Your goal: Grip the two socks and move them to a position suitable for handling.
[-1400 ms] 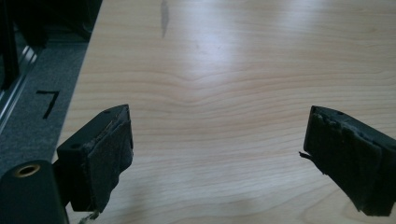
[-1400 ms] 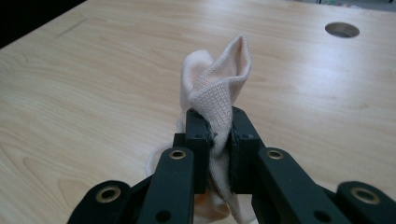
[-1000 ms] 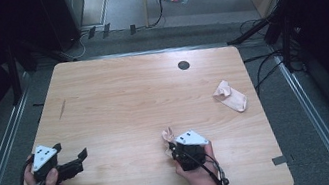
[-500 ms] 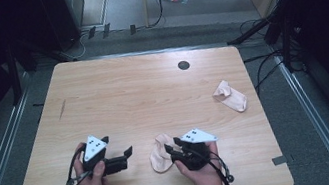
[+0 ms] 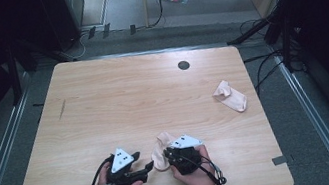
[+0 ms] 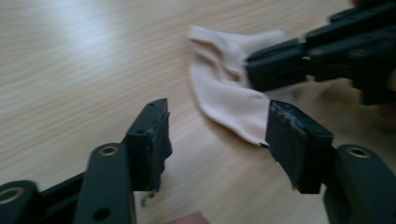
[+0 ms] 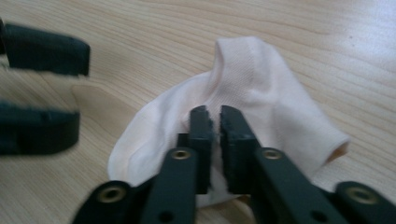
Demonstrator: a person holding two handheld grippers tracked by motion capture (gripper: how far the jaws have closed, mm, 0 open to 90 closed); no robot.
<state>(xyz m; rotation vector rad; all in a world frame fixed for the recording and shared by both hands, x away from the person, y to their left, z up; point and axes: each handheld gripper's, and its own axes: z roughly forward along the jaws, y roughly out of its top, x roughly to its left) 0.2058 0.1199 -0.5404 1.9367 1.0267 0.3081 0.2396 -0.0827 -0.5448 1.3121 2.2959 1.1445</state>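
Hands come in from the near edge of the wooden table (image 5: 119, 105), each gripping a black tool. Leftmost, the left gripper (image 5: 148, 166) lies low over the wood, pointing right; in its own view its jaws stand wide apart, the right one just at the edge of a pale pink sock (image 6: 229, 100), nothing between them. Just to its right, the sock sits crumpled near the table's front edge, between the two tools. The right gripper (image 5: 165, 154) has its jaws drawn narrow, pinching a raised fold of the sock's fabric, as the right gripper view shows. Farther right, well apart from the hands, a second pale pink sock (image 5: 229, 96) lies flat near the table's right edge. Beyond the middle, a dark round hole (image 5: 183, 65) marks the tabletop.
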